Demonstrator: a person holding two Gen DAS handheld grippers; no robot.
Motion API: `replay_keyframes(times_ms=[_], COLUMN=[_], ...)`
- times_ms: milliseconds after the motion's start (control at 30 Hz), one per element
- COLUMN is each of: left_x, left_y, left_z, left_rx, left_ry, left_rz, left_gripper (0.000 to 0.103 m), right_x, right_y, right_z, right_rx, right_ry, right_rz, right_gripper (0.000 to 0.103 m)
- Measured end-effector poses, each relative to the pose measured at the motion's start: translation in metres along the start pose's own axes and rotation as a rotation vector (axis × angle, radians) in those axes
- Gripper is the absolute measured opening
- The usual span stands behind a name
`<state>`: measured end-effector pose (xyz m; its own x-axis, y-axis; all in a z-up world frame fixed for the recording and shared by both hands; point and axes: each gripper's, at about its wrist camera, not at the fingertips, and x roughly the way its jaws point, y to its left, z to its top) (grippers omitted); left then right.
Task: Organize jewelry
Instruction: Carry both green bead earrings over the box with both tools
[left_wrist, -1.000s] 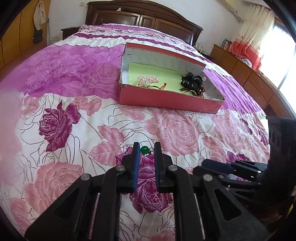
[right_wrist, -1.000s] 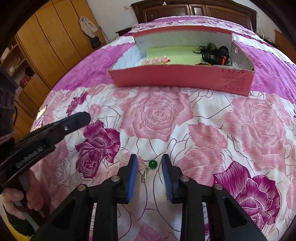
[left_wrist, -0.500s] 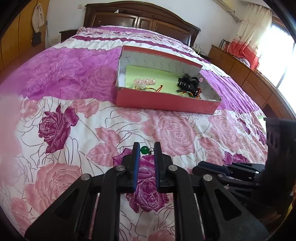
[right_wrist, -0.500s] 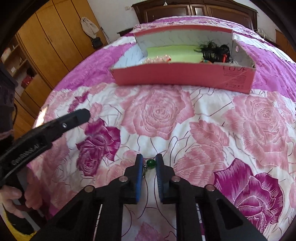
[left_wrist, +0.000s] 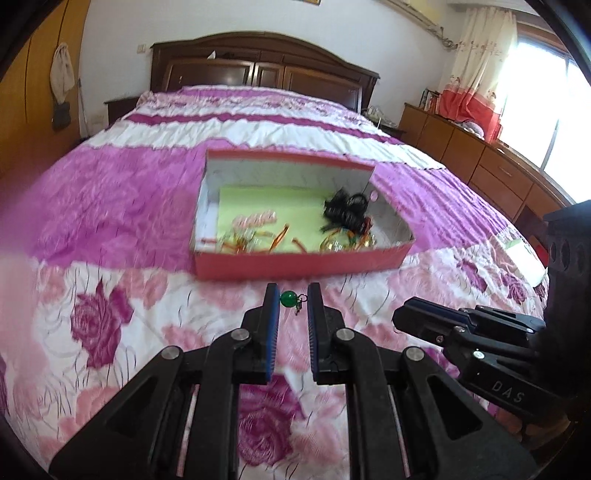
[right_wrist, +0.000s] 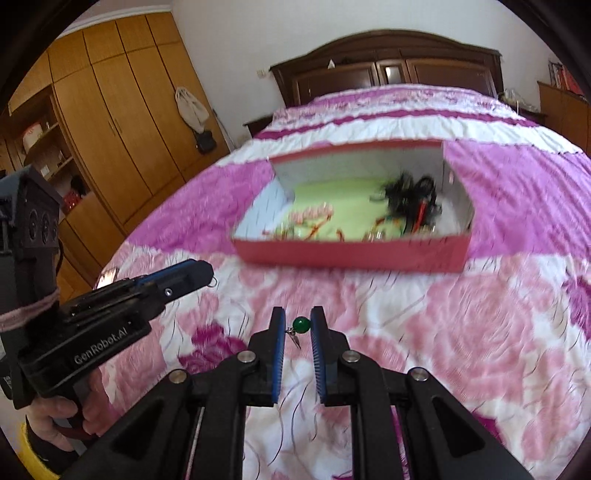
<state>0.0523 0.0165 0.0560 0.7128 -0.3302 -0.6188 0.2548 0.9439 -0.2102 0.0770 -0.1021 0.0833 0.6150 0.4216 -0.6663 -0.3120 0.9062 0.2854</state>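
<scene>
My left gripper (left_wrist: 290, 297) is shut on a green bead earring (left_wrist: 289, 299) and holds it above the bedspread. My right gripper (right_wrist: 297, 325) is shut on a second green bead earring (right_wrist: 301, 325), also lifted. A red open box (left_wrist: 303, 264) with a green lining lies ahead on the bed. It holds pink beads (left_wrist: 256, 219), a black tangle of jewelry (left_wrist: 345, 210) and gold pieces. The box also shows in the right wrist view (right_wrist: 351, 254). The left gripper shows at the left of the right wrist view (right_wrist: 192, 275).
The bed carries a pink and purple rose bedspread (left_wrist: 110, 317). A dark wooden headboard (left_wrist: 258, 66) stands behind. Wooden wardrobes (right_wrist: 110, 122) line the left wall and a low cabinet (left_wrist: 480, 162) runs under the window at right.
The right gripper shut on its green earring. Both grippers have risen from the bedspread with their earrings, so the box interior shows more from above.
</scene>
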Motion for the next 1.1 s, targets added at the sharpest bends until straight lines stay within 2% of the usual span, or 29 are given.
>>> replay_keyframes(times_ms=[333,567,700,933,1100], left_x=[0.014,0.03,0.046,0.094,0.12], left_y=[-0.008,-0.001,0.006,0.02,0.026], left_z=[0.038,0.062,0.071,0.074,0.067], left_rx=[0.035,0.049,0.044,0.013,-0.002], left_ry=[-0.111,-0.194,-0.235,-0.199,-0.141], left_rz=[0.024,0.064,0.087,0.101,0.11], left_gripper=[0.006,0.006,0.007,0.007,0.007], right_x=[-0.004,0.015,0.032,0.073,0.105], right_y=[-0.006,-0.015,-0.02,-0.032,-0.045], right_z=[0.04,0.072,0.085,0.097,0.1], right_rx=[-0.053,-0.053,-0.067,-0.1,-0.089], right_ry=[-0.13,-0.226,-0.264,-0.258,-0.204], right_rz=[-0.035,-0.048,-0.083,-0.151,-0.185], right_gripper=[0.016,0.016,0.016,0.016,0.016])
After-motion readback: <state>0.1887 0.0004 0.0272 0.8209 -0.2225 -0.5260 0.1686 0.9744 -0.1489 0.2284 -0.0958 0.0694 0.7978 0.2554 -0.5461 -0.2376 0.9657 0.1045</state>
